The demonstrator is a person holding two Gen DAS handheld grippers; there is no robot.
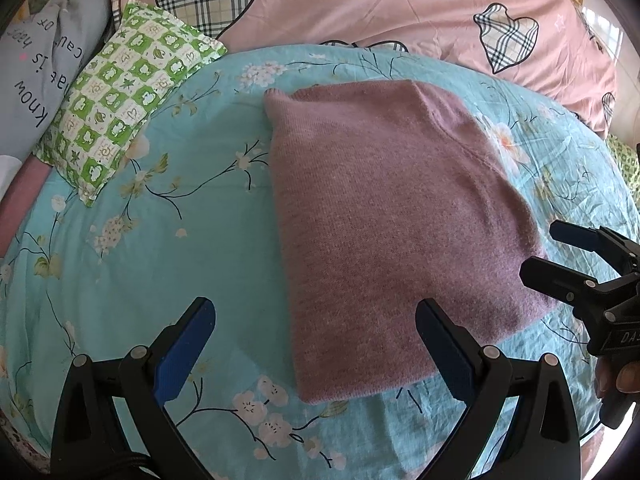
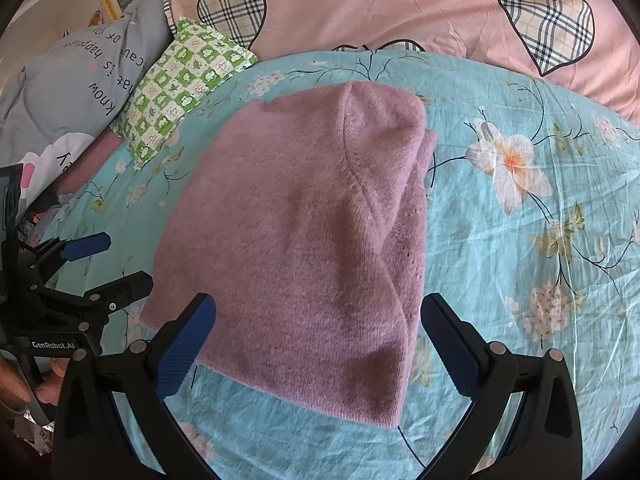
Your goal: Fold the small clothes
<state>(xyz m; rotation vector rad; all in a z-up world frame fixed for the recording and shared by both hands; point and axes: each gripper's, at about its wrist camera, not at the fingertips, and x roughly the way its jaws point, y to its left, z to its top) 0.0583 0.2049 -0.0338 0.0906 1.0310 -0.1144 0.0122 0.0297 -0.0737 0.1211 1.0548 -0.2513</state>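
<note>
A mauve knitted sweater [image 1: 392,216] lies folded into a rough rectangle on the turquoise floral bedsheet [image 1: 168,240]; it also shows in the right wrist view [image 2: 296,248]. My left gripper [image 1: 316,324] is open and empty, hovering above the sweater's near left corner. My right gripper [image 2: 320,320] is open and empty above the sweater's near edge. The right gripper also shows at the right edge of the left wrist view [image 1: 540,252], open. The left gripper shows at the left of the right wrist view [image 2: 128,260], open.
A green checked pillow [image 1: 124,92] lies at the back left of the sheet. A pink duvet with plaid hearts [image 1: 360,4] runs along the back. A grey cushion with lettering [image 1: 36,84] sits at far left.
</note>
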